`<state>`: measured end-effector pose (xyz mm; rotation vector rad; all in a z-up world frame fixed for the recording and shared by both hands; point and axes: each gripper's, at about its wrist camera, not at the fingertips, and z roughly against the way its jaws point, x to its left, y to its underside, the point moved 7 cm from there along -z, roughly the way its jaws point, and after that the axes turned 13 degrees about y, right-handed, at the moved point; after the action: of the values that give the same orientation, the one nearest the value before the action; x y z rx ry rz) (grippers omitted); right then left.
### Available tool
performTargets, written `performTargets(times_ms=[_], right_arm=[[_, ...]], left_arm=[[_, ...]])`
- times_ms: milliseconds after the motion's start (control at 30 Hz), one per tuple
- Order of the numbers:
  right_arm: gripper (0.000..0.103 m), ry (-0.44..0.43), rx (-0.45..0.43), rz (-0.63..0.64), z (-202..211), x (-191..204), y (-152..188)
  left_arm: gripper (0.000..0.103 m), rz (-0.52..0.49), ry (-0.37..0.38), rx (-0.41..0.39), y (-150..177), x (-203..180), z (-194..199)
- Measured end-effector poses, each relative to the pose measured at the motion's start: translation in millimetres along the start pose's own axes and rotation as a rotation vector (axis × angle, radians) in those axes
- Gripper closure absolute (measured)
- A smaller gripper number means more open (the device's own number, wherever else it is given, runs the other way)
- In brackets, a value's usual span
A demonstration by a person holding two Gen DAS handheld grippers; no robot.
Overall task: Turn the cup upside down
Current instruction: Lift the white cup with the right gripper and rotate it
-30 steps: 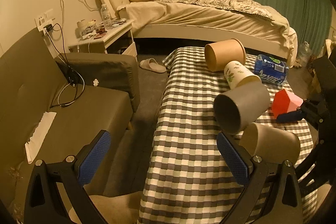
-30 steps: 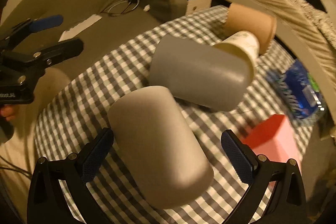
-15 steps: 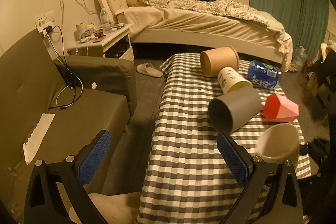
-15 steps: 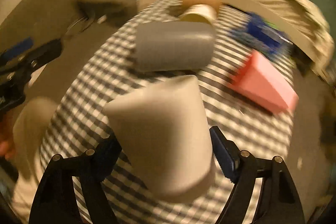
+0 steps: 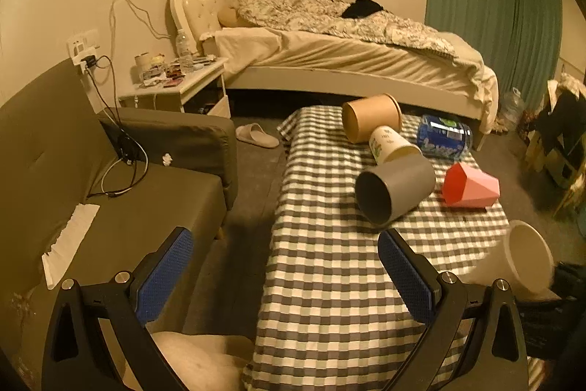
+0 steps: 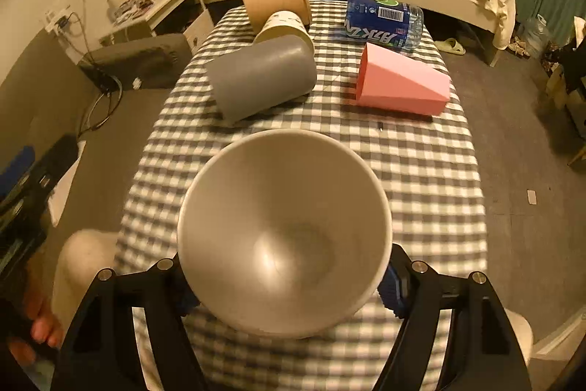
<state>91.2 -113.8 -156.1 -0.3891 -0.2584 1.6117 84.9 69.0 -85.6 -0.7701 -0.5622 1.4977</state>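
My right gripper (image 6: 285, 292) is shut on a beige cup (image 6: 284, 229), lifted above the near end of the checked table (image 6: 421, 163). The cup's open mouth faces my camera and I see its inside and bottom. The same cup shows at the right edge of the left wrist view (image 5: 527, 261), mouth toward the left. My left gripper (image 5: 285, 275) is open and empty, low over the table's near left edge.
Lying on their sides on the table: a grey cup (image 6: 262, 79), a pink faceted cup (image 6: 401, 81), a white printed paper cup (image 6: 284, 28), a brown paper cup (image 6: 278, 0) and a blue-labelled bottle (image 6: 382, 21). A sofa (image 5: 73, 178) stands left, a bed (image 5: 348, 54) behind.
My right gripper closed on the beige cup, lifted it off the table and turned it from lying on its side to mouth toward the camera. The left gripper stayed open.
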Motion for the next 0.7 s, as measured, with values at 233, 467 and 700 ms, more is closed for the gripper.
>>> performTargets(times_ms=[233,467,700], right_arm=[[0.030,0.011,0.154,0.019,-25.3,0.0,23.0],[0.031,0.024,0.098,-0.045,-52.5,3.9,-16.9],[0.031,-0.021,0.047,-0.080,-70.1,1.2,-31.9]], left_arm=[[0.000,0.032,0.016,-0.004,1.2,9.3,0.4],[0.000,0.021,0.018,0.015,5.8,10.0,-4.9],[0.000,-0.016,0.009,0.026,9.0,0.3,-8.0]])
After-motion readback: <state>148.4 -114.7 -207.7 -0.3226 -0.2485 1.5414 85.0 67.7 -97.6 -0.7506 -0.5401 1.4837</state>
